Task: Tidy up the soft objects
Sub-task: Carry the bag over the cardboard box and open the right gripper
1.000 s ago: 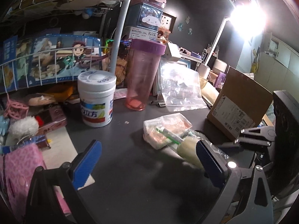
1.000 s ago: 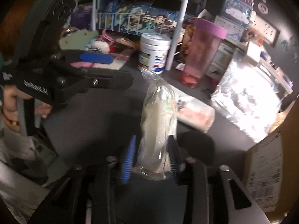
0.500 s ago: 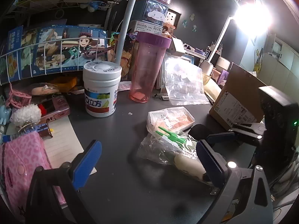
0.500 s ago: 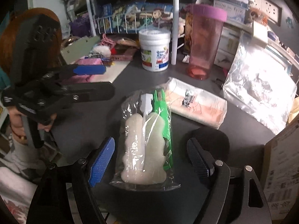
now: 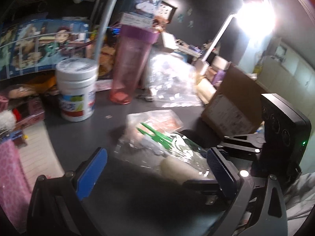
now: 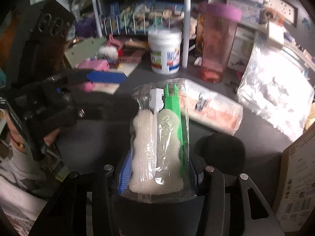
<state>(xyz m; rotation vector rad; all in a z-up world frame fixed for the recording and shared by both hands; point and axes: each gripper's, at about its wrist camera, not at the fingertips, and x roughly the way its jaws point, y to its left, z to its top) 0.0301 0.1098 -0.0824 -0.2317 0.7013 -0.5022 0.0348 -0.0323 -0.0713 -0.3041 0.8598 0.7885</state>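
A clear plastic pack of white sponge brushes [image 6: 157,149] with a white and a green handle lies between my right gripper's [image 6: 159,175] blue pads, which are shut on its lower end. The same pack shows in the left wrist view [image 5: 173,155] at lower right. Behind it lies a flat clear pack of pink soft material [image 6: 212,110], also in the left wrist view [image 5: 159,120]. My left gripper [image 5: 155,173] is open and empty, hovering over the dark desk [image 5: 88,129] to the left of the pack. It also shows at the left in the right wrist view [image 6: 106,77].
A white tub [image 5: 76,92] and a pink tumbler [image 5: 132,66] stand at the back by a wire rack pole. A clear bag [image 6: 273,98] and a cardboard box [image 5: 232,106] are at the right. Pink pouches and a notepad [image 5: 37,155] lie at the left.
My right gripper's jaws have closed from open onto the sponge brush pack. The left gripper stays open and has shifted slightly.
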